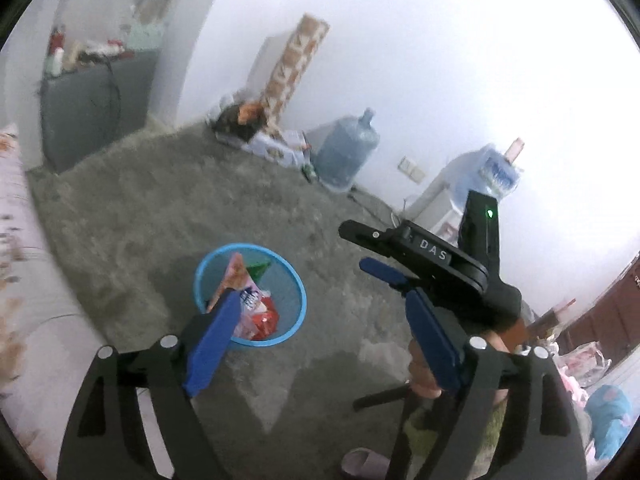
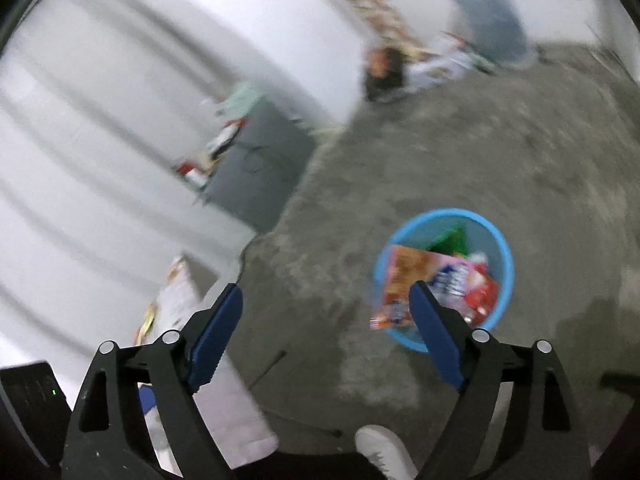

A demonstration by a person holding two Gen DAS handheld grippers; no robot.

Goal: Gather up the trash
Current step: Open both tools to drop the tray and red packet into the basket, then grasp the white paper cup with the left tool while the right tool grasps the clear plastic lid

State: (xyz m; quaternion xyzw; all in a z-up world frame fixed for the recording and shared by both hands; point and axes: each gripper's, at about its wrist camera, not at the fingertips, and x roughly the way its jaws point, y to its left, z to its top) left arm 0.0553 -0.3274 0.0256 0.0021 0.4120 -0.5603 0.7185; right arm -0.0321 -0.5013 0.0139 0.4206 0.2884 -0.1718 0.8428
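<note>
both tongs, left tongs (image 1: 320,344) and right tongs (image 2: 326,336), are wide apart, holding nothing. the orange wrapper (image 2: 402,284) stands tall in the blue bin (image 2: 505,256), poking over its rim.

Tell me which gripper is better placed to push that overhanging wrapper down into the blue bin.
Right, probably: the orange wrapper overhangs the blue bin beside its open right gripper.

My hand-held gripper (image 2: 324,332) has blue pads; the bin (image 2: 505,258) is light blue, holding red, pink, orange and green wrappers (image 2: 404,280).
</note>
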